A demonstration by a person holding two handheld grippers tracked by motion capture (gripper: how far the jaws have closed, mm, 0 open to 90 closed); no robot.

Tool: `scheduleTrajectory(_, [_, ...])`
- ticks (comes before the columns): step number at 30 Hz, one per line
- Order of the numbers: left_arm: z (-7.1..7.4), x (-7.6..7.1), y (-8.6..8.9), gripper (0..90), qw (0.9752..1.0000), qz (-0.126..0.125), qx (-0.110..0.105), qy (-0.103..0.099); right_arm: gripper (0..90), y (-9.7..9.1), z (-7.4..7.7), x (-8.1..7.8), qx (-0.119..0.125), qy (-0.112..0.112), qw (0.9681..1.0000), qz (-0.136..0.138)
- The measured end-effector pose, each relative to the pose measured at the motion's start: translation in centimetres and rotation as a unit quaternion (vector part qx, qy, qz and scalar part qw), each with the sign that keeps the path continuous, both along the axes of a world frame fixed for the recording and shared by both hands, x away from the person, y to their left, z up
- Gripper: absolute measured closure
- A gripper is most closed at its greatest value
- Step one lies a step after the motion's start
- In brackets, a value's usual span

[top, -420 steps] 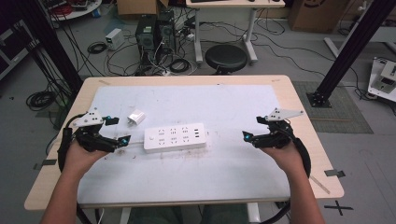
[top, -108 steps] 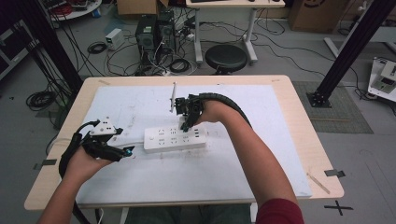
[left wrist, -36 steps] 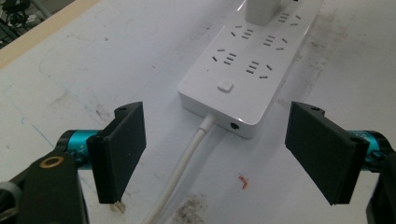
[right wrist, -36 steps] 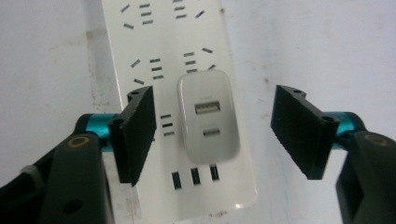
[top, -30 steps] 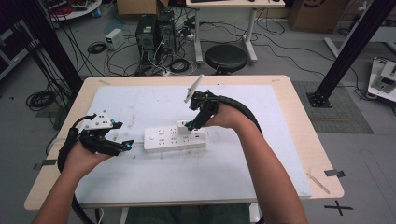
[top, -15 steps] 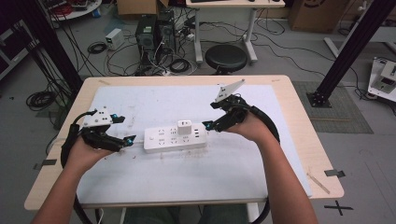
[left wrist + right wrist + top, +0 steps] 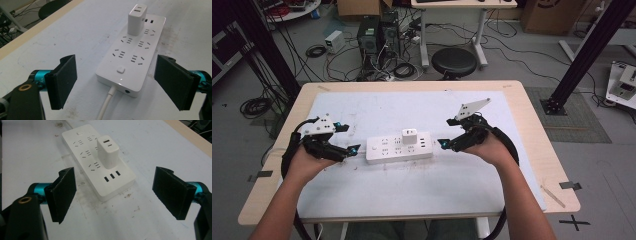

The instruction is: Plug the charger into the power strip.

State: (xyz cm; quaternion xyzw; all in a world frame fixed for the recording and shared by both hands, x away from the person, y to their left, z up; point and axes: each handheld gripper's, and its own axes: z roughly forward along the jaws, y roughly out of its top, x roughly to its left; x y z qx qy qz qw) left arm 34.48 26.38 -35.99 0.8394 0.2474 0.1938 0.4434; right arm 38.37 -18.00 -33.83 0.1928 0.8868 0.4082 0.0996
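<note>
A white power strip (image 7: pixel 399 147) lies across the middle of the table, and a white charger (image 7: pixel 409 135) stands plugged into its far row. My left gripper (image 7: pixel 346 137) is at the strip's left end. Its jaws have just been opening and now stand open. In the left gripper view the strip (image 7: pixel 132 62) and its cable (image 7: pixel 106 105) run between the pads of my left gripper (image 7: pixel 118 82), and neither pad touches them. My right gripper (image 7: pixel 447 134) hangs open just off the strip's right end. In the right gripper view the charger (image 7: pixel 108 152) rises from the strip (image 7: pixel 87 142) ahead of my right gripper (image 7: pixel 120 195).
The strip rests on a pale mat (image 7: pixel 462 185) that covers most of the wooden table (image 7: pixel 542 150). Beyond the far edge are a black stool (image 7: pixel 454 61), computer towers (image 7: pixel 374 35) and loose cables on the floor. A black frame post (image 7: pixel 582 50) stands at the right.
My right gripper has drawn away to the right from above the charger and come down beside the strip's end. The charger stays plugged in. The left hand has barely moved.
</note>
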Motion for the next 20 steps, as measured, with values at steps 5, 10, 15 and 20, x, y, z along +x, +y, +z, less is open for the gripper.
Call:
scheduleTrajectory(5, [0.15,0.08,-0.01,18.6,1.0,0.004,0.002,0.003,19.8,-0.44,0.18,-0.05,0.009,-0.004,0.9999,-0.004])
scheduleTrajectory(10, [0.16,0.06,0.01,18.6,1.0,0.005,0.003,0.004,19.8,-0.79,0.2,0.05,0.013,0.0,0.9999,-0.007])
scheduleTrajectory(15, [0.12,0.07,0.21,18.6,1.0,0.004,0.002,0.004,19.8,-0.9,0.06,0.13,0.013,0.001,0.9998,-0.013])
scheduleTrajectory(20, [-0.1,0.07,0.29,18.6,0.9999,0.009,0.001,0.005,19.8,-0.96,0.09,-0.01,0.011,0.001,0.9998,-0.017])
